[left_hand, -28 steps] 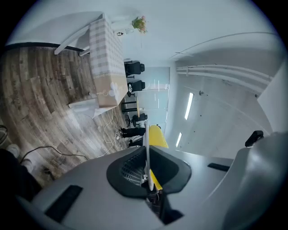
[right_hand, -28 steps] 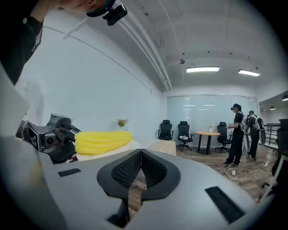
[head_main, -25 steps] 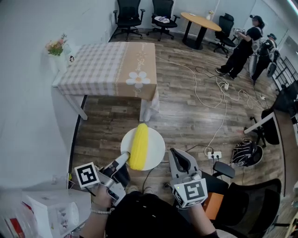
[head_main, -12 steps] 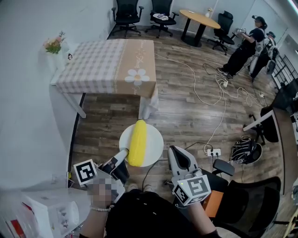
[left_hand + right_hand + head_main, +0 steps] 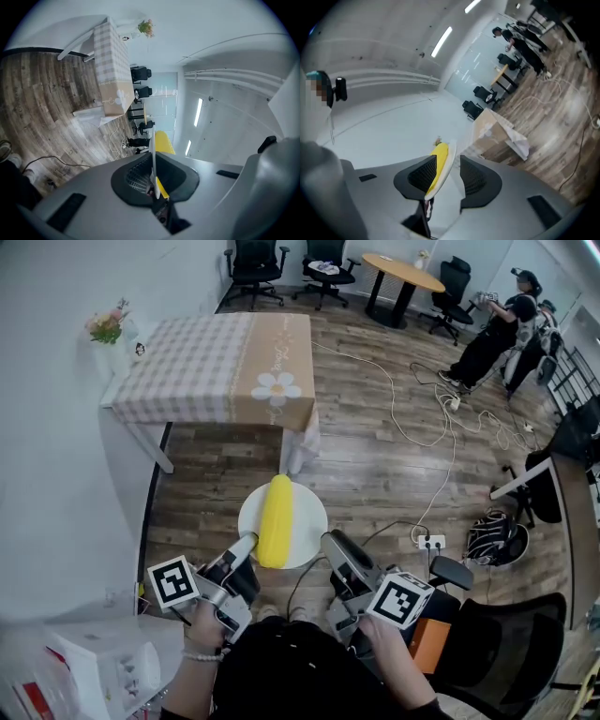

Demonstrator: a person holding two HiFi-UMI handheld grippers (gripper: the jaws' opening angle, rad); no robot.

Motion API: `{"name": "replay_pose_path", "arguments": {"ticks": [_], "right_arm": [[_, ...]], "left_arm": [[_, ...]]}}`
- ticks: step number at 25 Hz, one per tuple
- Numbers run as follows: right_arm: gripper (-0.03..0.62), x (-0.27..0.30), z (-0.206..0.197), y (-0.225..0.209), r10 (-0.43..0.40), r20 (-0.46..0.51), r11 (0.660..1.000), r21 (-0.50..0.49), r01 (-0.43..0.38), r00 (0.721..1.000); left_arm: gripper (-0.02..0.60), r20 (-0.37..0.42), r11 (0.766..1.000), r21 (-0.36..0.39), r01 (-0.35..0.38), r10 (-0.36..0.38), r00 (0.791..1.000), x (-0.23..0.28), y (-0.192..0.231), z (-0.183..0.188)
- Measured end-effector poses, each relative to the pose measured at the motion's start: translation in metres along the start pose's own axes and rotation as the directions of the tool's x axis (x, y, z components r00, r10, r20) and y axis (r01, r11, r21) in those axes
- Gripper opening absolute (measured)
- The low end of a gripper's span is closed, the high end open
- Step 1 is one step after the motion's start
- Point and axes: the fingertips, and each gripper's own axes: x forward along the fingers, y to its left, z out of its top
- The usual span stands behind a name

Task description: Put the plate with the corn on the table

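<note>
A checked table [image 5: 202, 367] with flowers [image 5: 106, 326] at its far left corner stands ahead. Wooden floor [image 5: 375, 474] lies between it and the person, and white cables [image 5: 422, 423] trail to the right. The plate [image 5: 307, 512] with the corn [image 5: 275, 521] hangs level in the air, near the person. The left gripper [image 5: 246, 546] is clamped on its near left rim. The right gripper [image 5: 329, 544], held tilted, has just been opening its jaws, and the rim sits loose between them. There are two grippers, one plate, one corn and two people [image 5: 487, 329] far right.
</note>
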Motion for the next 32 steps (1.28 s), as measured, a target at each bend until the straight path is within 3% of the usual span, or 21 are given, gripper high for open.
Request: {"name": "replay_pose_path", "arguments": {"ticks": [4, 7, 9, 32], "right_arm": [[0.170, 0.005, -0.015, -0.005, 0.015, -0.045, 0.996, 0.084, -0.011, 0.999], [0.132, 0.011, -0.014, 0.004, 0.079, -0.038, 0.988, 0.135, -0.073, 0.996], [0.094, 0.012, -0.013, 0.003, 0.081, -0.042, 0.986, 0.150, -0.074, 0.996], [0.074, -0.040, 0.017, -0.019, 0.113, -0.049, 0.979, 0.177, -0.103, 0.992]], "left_arm": [[0.026, -0.002, 1.000, -0.002, -0.001, 0.001, 1.000, 0.002, 0.000, -0.002], [0.026, -0.003, 1.000, 0.002, 0.004, -0.004, 1.000, 0.006, -0.004, -0.005], [0.026, -0.003, 1.000, 0.012, -0.001, 0.001, 1.000, 0.008, -0.005, -0.007], [0.025, 0.036, 1.000, 0.010, -0.016, 0.016, 0.999, 0.036, -0.013, -0.065]]}}
